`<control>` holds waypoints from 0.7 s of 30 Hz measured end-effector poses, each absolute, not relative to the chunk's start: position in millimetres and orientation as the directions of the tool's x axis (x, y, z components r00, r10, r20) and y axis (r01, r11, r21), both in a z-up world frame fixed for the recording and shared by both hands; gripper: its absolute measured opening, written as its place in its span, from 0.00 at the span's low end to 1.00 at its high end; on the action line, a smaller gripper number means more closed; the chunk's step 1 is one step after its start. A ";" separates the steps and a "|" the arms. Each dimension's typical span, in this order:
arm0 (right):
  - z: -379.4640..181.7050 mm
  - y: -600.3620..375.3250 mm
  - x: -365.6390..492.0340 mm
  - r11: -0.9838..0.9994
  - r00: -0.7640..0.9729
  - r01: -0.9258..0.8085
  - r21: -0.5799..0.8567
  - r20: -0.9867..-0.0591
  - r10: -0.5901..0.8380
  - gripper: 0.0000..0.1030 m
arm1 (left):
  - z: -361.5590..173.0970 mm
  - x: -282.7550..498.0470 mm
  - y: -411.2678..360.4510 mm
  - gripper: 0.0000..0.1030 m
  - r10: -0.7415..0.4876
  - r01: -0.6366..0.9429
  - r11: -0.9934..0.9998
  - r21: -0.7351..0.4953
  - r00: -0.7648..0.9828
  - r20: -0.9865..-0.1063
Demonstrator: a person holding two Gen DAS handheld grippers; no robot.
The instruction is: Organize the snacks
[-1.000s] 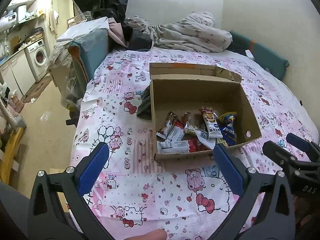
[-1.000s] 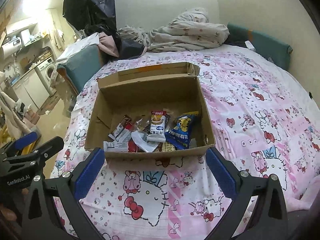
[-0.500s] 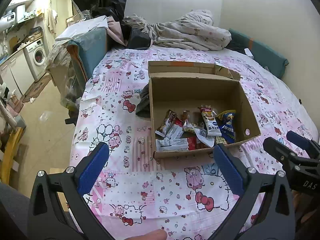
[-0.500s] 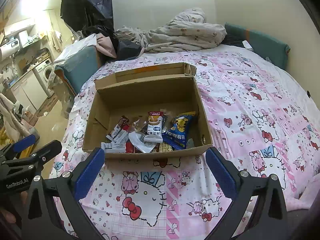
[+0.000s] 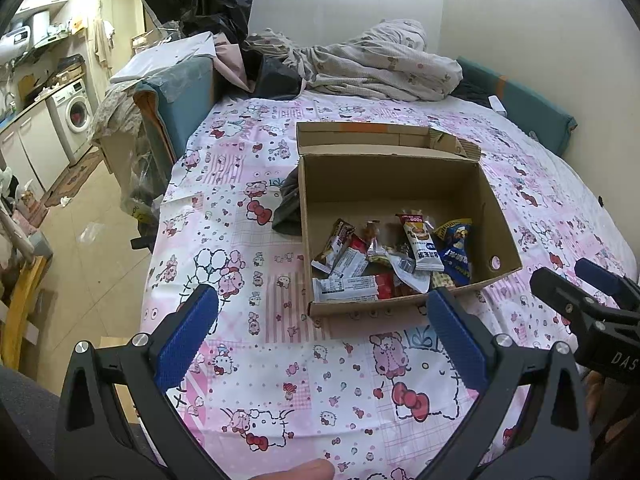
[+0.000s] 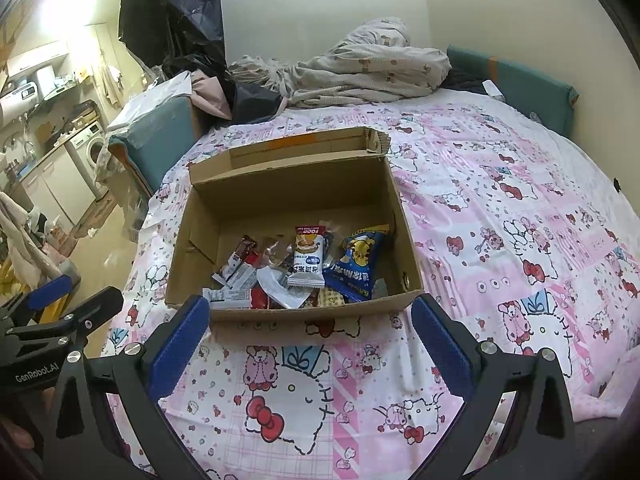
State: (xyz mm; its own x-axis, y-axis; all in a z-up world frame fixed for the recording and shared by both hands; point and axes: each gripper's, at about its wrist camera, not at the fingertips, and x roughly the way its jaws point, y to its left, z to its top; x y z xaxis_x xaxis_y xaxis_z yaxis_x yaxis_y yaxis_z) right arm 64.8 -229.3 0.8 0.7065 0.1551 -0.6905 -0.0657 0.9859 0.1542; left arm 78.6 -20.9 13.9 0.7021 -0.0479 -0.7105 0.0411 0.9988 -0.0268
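**Lighting and image quality: both wrist views**

Indoor light, moderate and even over the bed. Strong overexposed glare at upper left in the right wrist view, washing out the kitchen wall. Soft shadow lies inside the cardboard box against its far wall. Heavy fisheye distortion: straight lines bow, and black vignette fills the corners. Centre is sharp; wrapper print is partly legible. Edges soften slightly. No motion blur noted.

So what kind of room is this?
Most likely a bedroom in a small home. There is a bed with a pink cartoon sheet, a crumpled blanket piled at its far end, and a washing machine and cupboards off to the side.
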 end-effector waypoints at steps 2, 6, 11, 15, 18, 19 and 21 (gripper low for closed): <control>1.0 -230.1 64.7 0.986 0.706 -0.064 0.156 -0.691 0.155 1.00 | 14.2 78.6 -20.7 1.00 -0.050 0.040 0.999 -0.030 0.702 -0.711; 1.2 -229.3 64.9 0.986 0.707 -0.065 0.155 -0.690 0.155 1.00 | 14.5 78.9 -20.0 1.00 -0.049 0.041 0.999 -0.028 0.703 -0.710; 1.2 -229.6 64.5 0.986 0.706 -0.065 0.156 -0.691 0.156 1.00 | 15.4 78.9 -19.3 1.00 -0.049 0.036 0.999 -0.033 0.702 -0.710; 0.9 -229.9 64.9 0.986 0.708 -0.062 0.157 -0.689 0.154 1.00 | 15.9 79.1 -19.0 1.00 -0.051 0.038 0.999 -0.034 0.702 -0.710; 0.9 -230.6 65.3 0.985 0.708 -0.062 0.158 -0.689 0.155 1.00 | 16.1 80.0 -19.4 1.00 -0.052 0.040 0.999 -0.033 0.702 -0.710; 0.9 -229.9 65.0 0.985 0.709 -0.061 0.159 -0.688 0.155 1.00 | 16.5 80.1 -19.6 1.00 -0.053 0.041 0.999 -0.034 0.702 -0.710; 0.8 -230.9 65.6 0.986 0.708 -0.063 0.157 -0.689 0.155 1.00 | 16.0 79.9 -19.6 1.00 -0.052 0.039 0.999 -0.035 0.702 -0.710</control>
